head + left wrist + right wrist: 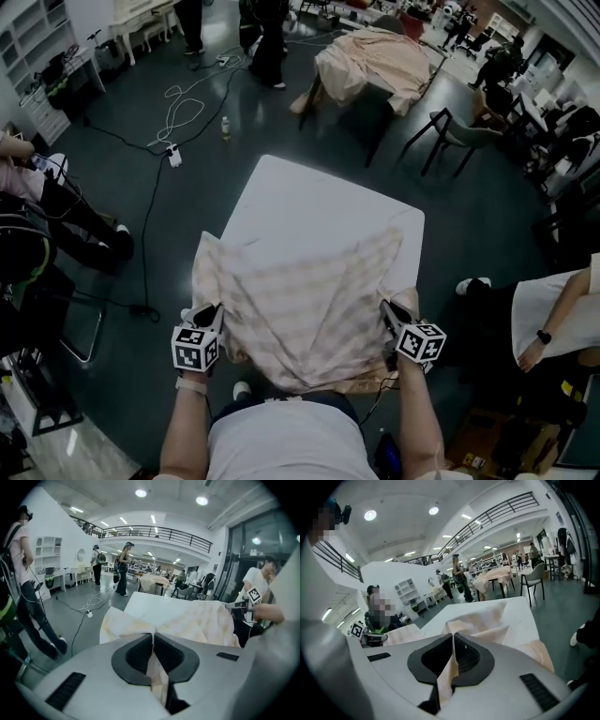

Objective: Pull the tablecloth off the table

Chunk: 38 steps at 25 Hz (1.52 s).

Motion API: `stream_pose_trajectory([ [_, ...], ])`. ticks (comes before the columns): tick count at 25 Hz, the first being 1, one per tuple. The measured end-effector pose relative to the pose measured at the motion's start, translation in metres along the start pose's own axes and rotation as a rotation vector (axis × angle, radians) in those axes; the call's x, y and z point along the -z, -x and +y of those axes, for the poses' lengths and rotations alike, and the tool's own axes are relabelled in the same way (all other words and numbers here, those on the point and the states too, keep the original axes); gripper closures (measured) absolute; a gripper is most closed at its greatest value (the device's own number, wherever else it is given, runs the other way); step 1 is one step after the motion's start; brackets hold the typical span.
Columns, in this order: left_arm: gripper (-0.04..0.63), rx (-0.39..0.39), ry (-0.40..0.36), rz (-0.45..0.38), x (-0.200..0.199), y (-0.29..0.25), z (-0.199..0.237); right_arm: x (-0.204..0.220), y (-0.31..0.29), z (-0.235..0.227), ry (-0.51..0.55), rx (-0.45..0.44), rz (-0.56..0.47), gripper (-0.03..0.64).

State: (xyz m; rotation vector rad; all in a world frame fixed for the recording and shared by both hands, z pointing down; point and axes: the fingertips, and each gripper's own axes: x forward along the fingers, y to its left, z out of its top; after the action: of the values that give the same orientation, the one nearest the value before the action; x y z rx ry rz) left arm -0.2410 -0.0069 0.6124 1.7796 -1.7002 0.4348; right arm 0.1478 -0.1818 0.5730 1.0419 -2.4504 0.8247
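Head view: tablecloth (305, 300) pinched between both jaws.

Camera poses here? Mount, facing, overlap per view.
Head view: on the person's head, facing steeply down at table, tablecloth, left gripper, right gripper; forearms, torso show.
Left gripper view: on the left gripper, along its jaws, shut on the tablecloth, across the table; right gripper at right.
Right gripper view: on the right gripper, jaws shut on tablecloth; left gripper at left.
Shared: all three show tablecloth and table.
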Motion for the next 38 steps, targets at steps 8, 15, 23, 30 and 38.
stream_pose_trajectory([
  [8, 0.574, 0.132, -0.075, -0.068, -0.016, 0.03, -0.007, -0.012, 0.053, 0.043, 0.02, 0.095, -0.133, 0.586],
  [15, 0.578, 0.201, -0.129, -0.111, -0.012, 0.059, -0.013, -0.01, 0.11, 0.07, -0.011, 0.189, -0.257, 0.586],
  [23, 0.578, 0.304, -0.207, -0.151, -0.013, 0.113, -0.022, 0.013, 0.182, 0.107, -0.065, 0.285, -0.381, 0.586],
  [30, 0.578, 0.417, -0.288, -0.171, -0.023, 0.154, -0.052, 0.025, 0.239, 0.143, -0.09, 0.338, -0.48, 0.586],
  [38, 0.578, 0.55, -0.334, -0.221, -0.048, 0.173, -0.103, 0.018, 0.296, 0.172, -0.058, 0.374, -0.564, 0.586],
])
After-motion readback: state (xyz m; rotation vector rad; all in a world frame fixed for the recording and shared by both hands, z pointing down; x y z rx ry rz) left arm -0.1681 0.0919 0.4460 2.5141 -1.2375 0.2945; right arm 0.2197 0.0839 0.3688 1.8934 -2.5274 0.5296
